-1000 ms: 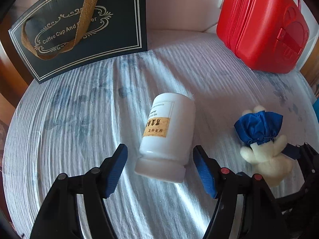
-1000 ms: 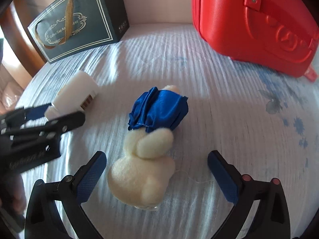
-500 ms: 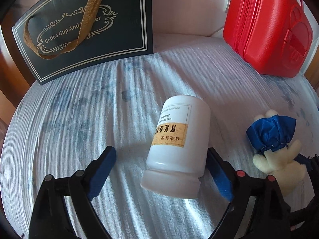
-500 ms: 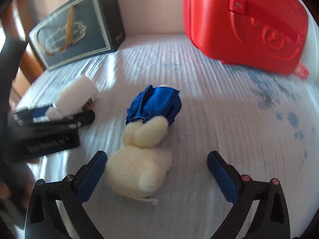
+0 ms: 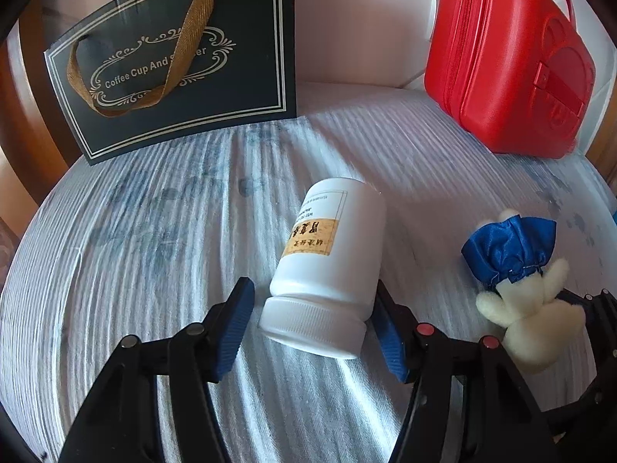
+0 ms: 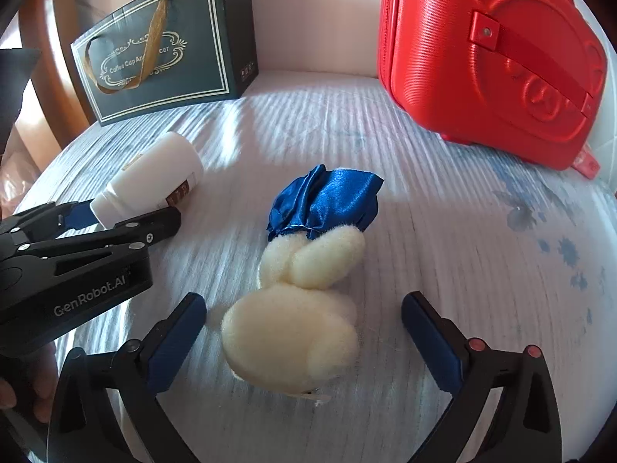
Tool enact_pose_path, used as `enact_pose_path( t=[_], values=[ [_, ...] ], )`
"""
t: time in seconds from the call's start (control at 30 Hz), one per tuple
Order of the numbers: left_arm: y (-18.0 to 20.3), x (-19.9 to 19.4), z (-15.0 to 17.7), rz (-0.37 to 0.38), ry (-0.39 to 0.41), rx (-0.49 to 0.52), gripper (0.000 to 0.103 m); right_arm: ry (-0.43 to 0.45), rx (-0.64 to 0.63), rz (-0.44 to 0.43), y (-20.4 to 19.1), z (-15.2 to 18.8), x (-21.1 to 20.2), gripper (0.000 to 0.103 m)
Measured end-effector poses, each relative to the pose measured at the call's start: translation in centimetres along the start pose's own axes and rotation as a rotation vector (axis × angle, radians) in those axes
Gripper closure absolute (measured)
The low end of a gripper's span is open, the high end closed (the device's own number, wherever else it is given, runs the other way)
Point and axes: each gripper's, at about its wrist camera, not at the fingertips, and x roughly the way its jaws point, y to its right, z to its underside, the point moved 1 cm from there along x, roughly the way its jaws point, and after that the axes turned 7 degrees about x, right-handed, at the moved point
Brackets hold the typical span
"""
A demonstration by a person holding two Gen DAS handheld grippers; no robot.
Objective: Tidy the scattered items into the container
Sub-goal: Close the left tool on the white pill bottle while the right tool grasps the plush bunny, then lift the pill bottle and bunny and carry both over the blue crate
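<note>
Between the fingers of the left gripper [image 5: 314, 326], in the left wrist view, the white bottle [image 5: 327, 266] is lying on its side on the striped surface [image 5: 154, 231], cap end toward the camera. The fingers have just been closing; the right pad is touching the cap's shoulder, while a thin gap is still showing beside the left pad, so no firm hold is showing. Beyond the right finger, the plush toy [image 5: 528, 308] with its blue satin cloth is lying near. Far ahead of the fingertips, the dark gift bag [image 5: 173, 61] is standing to the left and the red case [image 5: 509, 58] to the right.

Seen from the right wrist, the right gripper [image 6: 302, 333] is standing wide open, holding nothing. The plush toy [image 6: 293, 332] is lying between its fingers, its pale body closer to the left pad, touching neither pad, its blue end pointing away. Off beyond the left finger, the left gripper [image 6: 127, 218] is flanking the white bottle [image 6: 150, 181].
</note>
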Motion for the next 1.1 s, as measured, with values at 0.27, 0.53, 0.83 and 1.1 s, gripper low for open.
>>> enact_pose_path(
  t=[0.27,0.53,0.83,1.1],
  values=[
    [0.6,-1.2,1.9,0.004,-0.025,-0.067,0.056,0.059,0.103,0.065,1.3,0.7,-1.4,0.058],
    [0.5,-4.7,4.9,0.003,-0.088,-0.149,0.056,0.016,0.081,0.032,0.9,1.8,-2.8,0.061],
    [-0.2,-12.3,7.7,-0.049,-0.069,-0.161,0.058,0.014,0.008,-0.080,-2.1,4.0,-9.9,0.061],
    [1.5,-21.5,10.4,-0.105,0.002,-0.146,0.058,0.077,-0.051,-0.165,-3.7,6.6,-18.6,0.061]
  ],
)
